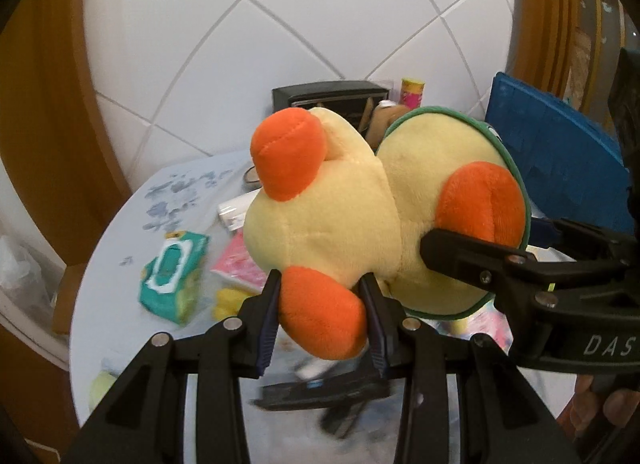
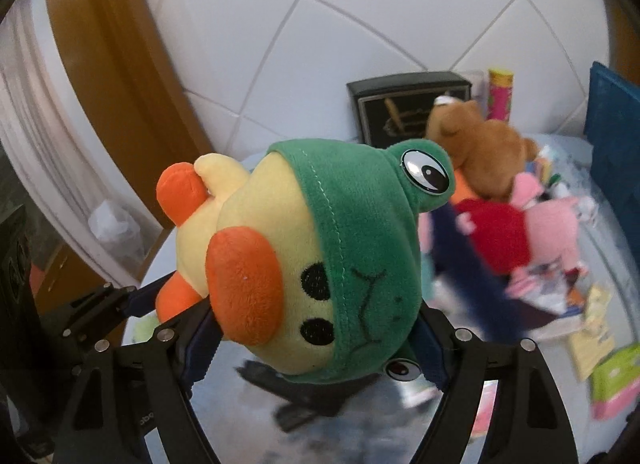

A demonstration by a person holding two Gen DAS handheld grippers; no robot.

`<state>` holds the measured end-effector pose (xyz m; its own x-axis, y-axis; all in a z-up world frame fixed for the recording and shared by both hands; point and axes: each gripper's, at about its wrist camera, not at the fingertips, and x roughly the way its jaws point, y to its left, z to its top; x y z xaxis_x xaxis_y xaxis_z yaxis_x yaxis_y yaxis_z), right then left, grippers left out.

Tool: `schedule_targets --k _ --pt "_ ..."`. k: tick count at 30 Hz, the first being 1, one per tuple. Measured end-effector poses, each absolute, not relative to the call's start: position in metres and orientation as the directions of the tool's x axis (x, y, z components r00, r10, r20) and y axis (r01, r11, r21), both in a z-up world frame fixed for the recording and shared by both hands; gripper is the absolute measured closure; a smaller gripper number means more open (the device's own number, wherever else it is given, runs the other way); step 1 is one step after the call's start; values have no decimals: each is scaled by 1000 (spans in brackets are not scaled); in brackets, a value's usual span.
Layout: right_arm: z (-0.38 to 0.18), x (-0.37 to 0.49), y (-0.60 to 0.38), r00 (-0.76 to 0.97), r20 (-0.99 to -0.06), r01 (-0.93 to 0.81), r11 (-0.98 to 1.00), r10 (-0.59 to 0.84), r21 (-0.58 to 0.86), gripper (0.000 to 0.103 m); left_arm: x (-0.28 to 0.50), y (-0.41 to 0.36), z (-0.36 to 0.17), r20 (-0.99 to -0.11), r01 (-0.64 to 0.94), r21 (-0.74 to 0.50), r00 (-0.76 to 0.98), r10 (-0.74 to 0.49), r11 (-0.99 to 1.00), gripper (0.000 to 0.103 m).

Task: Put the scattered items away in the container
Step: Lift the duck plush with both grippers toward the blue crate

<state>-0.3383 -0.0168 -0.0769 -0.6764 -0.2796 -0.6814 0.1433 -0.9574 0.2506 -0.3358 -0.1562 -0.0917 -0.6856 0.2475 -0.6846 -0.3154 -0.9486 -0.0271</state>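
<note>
I hold a plush duck (image 1: 344,200), yellow with orange feet and beak and a green frog hood, in the air above a round table (image 1: 132,208) with a pale blue cloth. Both grippers have it at once. My left gripper (image 1: 322,304) pinches one orange foot (image 1: 320,312) between its two fingers. My right gripper (image 2: 308,348) is closed on the duck's head, its fingers pressing the hooded sides; in the left wrist view it reaches in from the right, one finger against the head just under the beak.

The duck hangs sideways, feet toward my left, face toward my right. Below it lie scattered things: a teal pack of wet wipes (image 1: 174,276) to the duck's left, a pink packet (image 1: 238,266) just under its body. Beyond the duck's head sits a pile of soft toys, a brown bear (image 2: 476,144) on top and a pink plush (image 2: 548,228) beside it. A blue crate (image 1: 556,160) stands behind the duck, to its right; I take this for the container, though its opening is not visible.

My judgement: the step in hand is carrying the duck to the container. Next, I need to bring it over the crate and loosen both grips together so it drops in cleanly.
</note>
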Motion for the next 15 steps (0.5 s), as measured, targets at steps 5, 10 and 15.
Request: schedule_targets --k 5,10,15 --pt "-66 -328 41 -673 -679 188 -956 -292 225 21 -318 -95 -85 -673 -275 -36 -704 227 -961 66" --pt "-62 -310 95 -675 -679 192 -958 -288 215 21 -304 -45 -79 -671 -280 -36 -705 230 -959 66" --pt "-62 -298 141 -686 -667 159 -955 -290 252 21 -300 0 -73 -671 -322 -7 -701 243 -947 66"
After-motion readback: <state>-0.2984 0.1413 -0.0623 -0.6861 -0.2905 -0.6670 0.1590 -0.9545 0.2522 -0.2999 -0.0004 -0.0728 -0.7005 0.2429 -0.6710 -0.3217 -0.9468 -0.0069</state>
